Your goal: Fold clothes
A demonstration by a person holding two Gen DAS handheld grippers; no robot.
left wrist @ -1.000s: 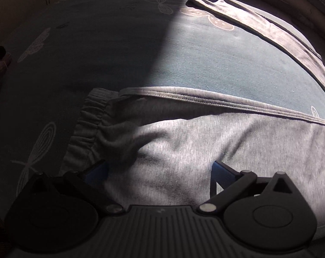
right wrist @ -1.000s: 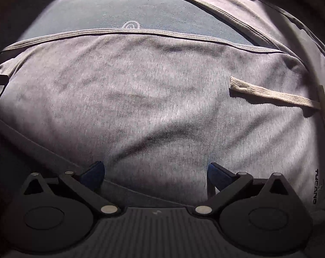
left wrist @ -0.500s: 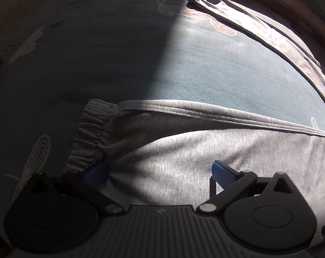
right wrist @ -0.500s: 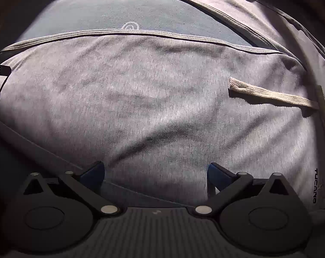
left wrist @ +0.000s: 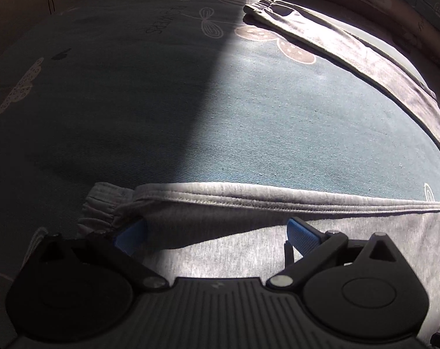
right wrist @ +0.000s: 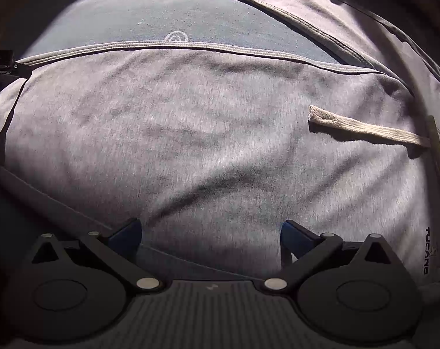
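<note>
Since the earlier frames the left gripper [left wrist: 217,231] has drawn back along the trouser leg, so the elastic cuff [left wrist: 102,210] that lay ahead of its left finger now sits just beside that finger's blue pad, and more bare mattress [left wrist: 190,110] shows beyond; the right gripper [right wrist: 211,231] has barely shifted. Both grippers stand spread wide, holding nothing, fingers resting on or just above the grey sweatpants [right wrist: 205,145], which lie flat under and ahead of them. Past the left gripper runs the stitched seam [left wrist: 249,200] of the near leg, then mattress, then the far leg [left wrist: 350,55] well apart toward the upper right. Ahead and to the right of the right gripper lies the drawstring [right wrist: 365,131], with printed lettering [right wrist: 427,250] further right. The risk, by this reading, is a poor pinch: closing near the cuff could catch only the top layer, so the leg would lift skewed; the loose drawstring could snag; hard shadow across the left side hides the fabric's edge.
</note>
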